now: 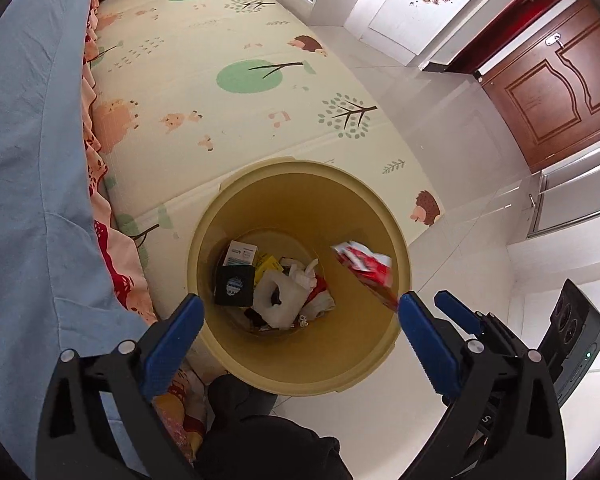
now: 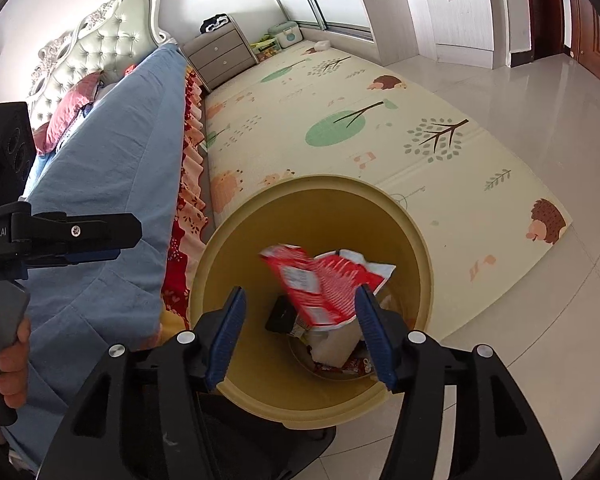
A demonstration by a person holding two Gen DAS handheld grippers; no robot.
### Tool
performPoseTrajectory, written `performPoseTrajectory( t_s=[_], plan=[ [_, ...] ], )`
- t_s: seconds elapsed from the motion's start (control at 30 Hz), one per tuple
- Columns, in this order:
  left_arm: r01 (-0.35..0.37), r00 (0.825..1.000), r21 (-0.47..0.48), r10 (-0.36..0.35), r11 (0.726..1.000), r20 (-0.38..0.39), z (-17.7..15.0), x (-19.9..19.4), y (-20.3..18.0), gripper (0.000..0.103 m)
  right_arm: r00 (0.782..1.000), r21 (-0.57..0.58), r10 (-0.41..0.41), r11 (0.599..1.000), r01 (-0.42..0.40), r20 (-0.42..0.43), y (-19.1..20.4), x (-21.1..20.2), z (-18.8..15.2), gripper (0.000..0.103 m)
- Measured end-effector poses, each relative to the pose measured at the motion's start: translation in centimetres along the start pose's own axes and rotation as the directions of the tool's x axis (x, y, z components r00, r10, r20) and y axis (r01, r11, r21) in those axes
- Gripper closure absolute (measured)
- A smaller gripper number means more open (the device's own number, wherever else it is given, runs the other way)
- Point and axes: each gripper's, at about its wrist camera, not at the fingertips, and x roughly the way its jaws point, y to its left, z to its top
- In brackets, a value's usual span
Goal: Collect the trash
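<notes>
A yellow trash bin (image 1: 400,240) stands on the floor beside the bed, with a black box (image 1: 235,285), white plastic and other scraps in its bottom. My left gripper (image 1: 300,300) hangs open above the bin mouth, with nothing between its fingers. My right gripper (image 2: 300,292) is over the bin (image 2: 324,182) too, jaws apart. A red and white snack wrapper (image 2: 324,286) is between them, blurred, its edge at the right finger (image 2: 374,328); the pads do not press it. The left wrist view shows this wrapper (image 1: 362,266) inside the bin's right side.
A bed with a blue sheet (image 2: 112,168) and a red patterned frill runs along the left. A cream play mat (image 2: 340,120) covers the floor beyond the bin, with white tiles (image 2: 540,320) to the right. A grey nightstand (image 2: 220,56) stands at the back. A dark trouser leg (image 1: 260,432) is below the bin.
</notes>
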Motion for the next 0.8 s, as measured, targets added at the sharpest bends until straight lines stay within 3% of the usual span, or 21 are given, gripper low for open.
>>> performPoseTrajectory(
  t_s=[0.43,0.63,0.8],
  plan=[
    [0.009,1.0,-0.001,-0.009,1.0,0.03,-0.3,-1.0,0.1,0.006,1.0,0.003,0.002,1.0,-0.002,0.006,0.5,-1.3,0.2,0.047],
    [0.014,0.993,0.038,-0.019,0.999,0.114,-1.1,-3.9,-0.9,0.006,1.0,-0.018,-0.01,1.0,0.01,0.029,1.6,-3.3,0.2,0.047],
    [0.022,0.977,0.103,-0.043,0.994,0.21,-2.2,-7.9,-2.0,0.006,0.997,-0.065,-0.003,0.998,0.008,0.074,3.7,-5.6,0.4,0.047]
  ],
)
